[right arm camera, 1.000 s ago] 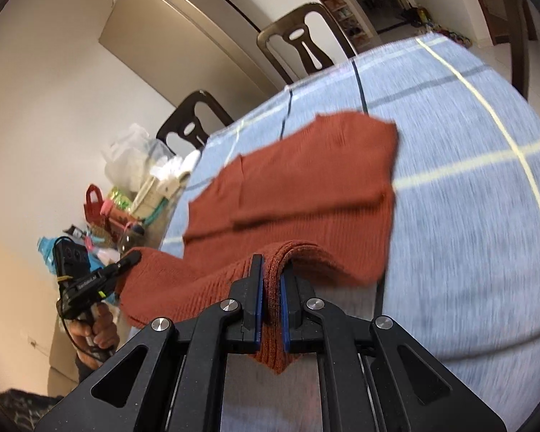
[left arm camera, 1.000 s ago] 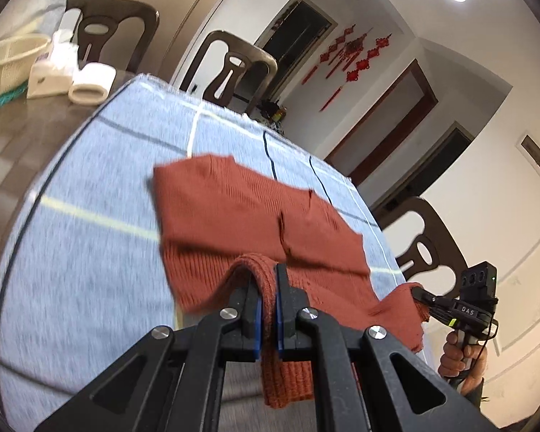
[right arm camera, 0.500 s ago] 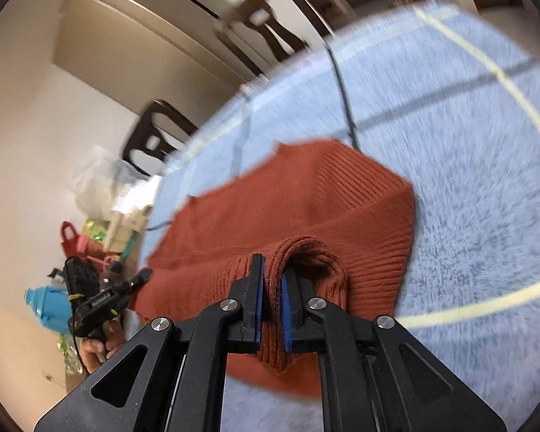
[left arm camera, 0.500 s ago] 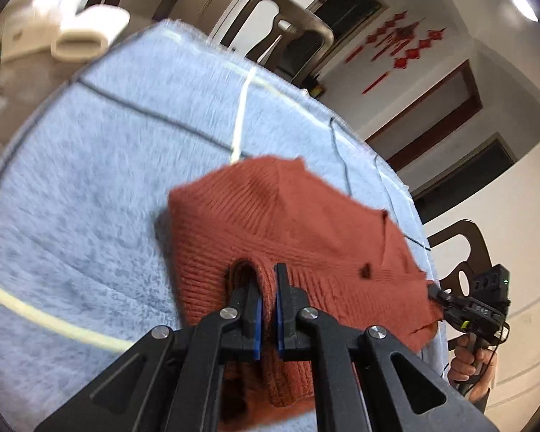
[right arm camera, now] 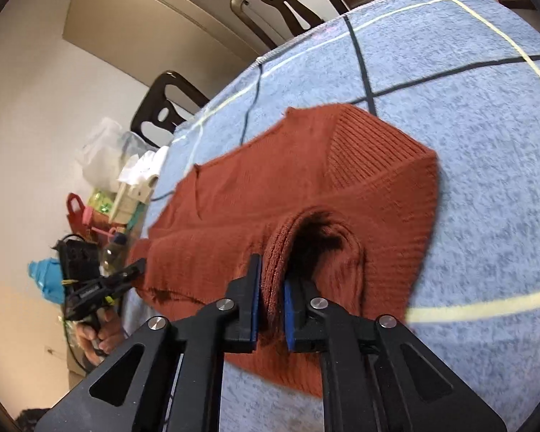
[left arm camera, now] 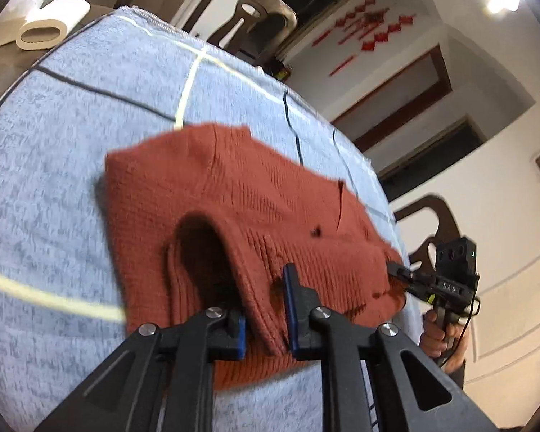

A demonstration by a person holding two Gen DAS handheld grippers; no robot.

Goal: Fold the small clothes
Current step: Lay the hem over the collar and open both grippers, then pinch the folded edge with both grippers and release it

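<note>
Folded rust sweater (left arm camera: pixel 234 194) lying on a blue checked blanket (left arm camera: pixel 54 187).
Left gripper (left arm camera: pixel 264 309) spread, a fold of knit loose between its fingers; right gripper (right arm camera: pixel 270 306) pinching a fold at the sweater's near edge.

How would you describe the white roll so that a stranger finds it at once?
Start at the blue checked cloth that carries the rust-red knit sweater. Beyond its far left corner, on the bare dark tabletop, lies the white roll, on its side, hollow end facing the camera.
</note>
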